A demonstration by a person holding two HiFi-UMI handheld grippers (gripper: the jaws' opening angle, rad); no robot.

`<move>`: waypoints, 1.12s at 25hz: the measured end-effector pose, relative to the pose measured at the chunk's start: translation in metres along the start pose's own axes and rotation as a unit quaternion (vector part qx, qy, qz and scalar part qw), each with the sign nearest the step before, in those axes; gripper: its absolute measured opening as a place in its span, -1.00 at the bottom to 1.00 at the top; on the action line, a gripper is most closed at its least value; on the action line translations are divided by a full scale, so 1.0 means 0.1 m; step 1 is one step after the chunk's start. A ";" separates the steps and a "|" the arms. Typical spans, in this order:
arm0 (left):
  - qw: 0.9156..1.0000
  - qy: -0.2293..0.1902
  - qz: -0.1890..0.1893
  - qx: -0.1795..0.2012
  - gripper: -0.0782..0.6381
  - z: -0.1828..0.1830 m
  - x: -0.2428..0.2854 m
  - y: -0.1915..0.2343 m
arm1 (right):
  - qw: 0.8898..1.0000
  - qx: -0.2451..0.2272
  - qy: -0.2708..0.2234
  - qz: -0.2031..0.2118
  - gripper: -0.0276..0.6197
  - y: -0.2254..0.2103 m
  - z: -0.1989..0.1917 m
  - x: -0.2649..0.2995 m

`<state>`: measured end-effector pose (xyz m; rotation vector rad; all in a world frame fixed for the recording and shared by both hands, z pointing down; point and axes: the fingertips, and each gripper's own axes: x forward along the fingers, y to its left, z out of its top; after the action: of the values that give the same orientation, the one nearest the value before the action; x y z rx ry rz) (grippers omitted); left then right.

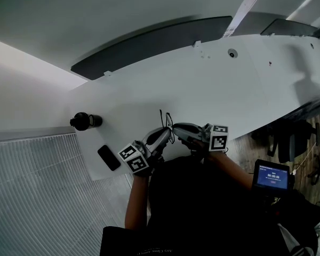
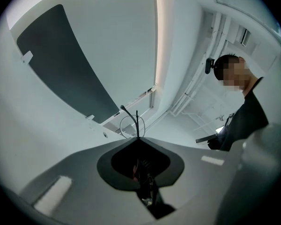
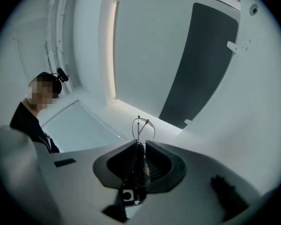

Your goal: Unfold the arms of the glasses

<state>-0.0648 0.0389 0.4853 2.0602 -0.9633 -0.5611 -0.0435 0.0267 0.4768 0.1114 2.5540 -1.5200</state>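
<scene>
The left gripper (image 1: pixel 167 134) and right gripper (image 1: pixel 177 128) each clamp tight on the thin wire glasses (image 1: pixel 166 119), held above the white table's (image 1: pixel 213 89) near edge, probably so each gripper can swing an arm outward.

glasses (image 1: pixel 167 120) 1; left claw (image 1: pixel 167 134), right claw (image 1: pixel 176 128): 2; phone (image 1: pixel 109 157) 1; dark cylinder (image 1: pixel 85 121) 1; screen (image 1: pixel 271 175) 1

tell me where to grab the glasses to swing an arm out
Pinch the glasses at the wire rim with the left hand-held gripper. With the right hand-held gripper, take one thin arm near its free end, coming from the side. The arms look folded across the lens, so probably only their tips stand clear enough to grip.
</scene>
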 end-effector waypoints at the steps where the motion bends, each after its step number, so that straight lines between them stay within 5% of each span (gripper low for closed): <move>1: 1.000 0.002 0.000 0.001 -0.75 0.00 0.00 0.00 | 1.000 0.001 0.000 0.003 -0.77 0.01 0.00 0.01; 11: 1.000 0.001 0.002 -0.020 -0.74 -0.07 0.02 0.05 | 1.000 0.006 0.007 -0.006 -0.88 -0.03 -0.03 0.00; 28: 1.000 0.014 0.005 0.007 -0.55 0.03 -0.04 -0.04 | 0.999 0.048 -0.019 0.007 -0.89 -0.03 0.06 -0.05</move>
<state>-0.0675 0.0417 0.4806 2.0698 -0.9634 -0.5199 -0.0379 0.0199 0.4776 0.1103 2.4469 -1.6234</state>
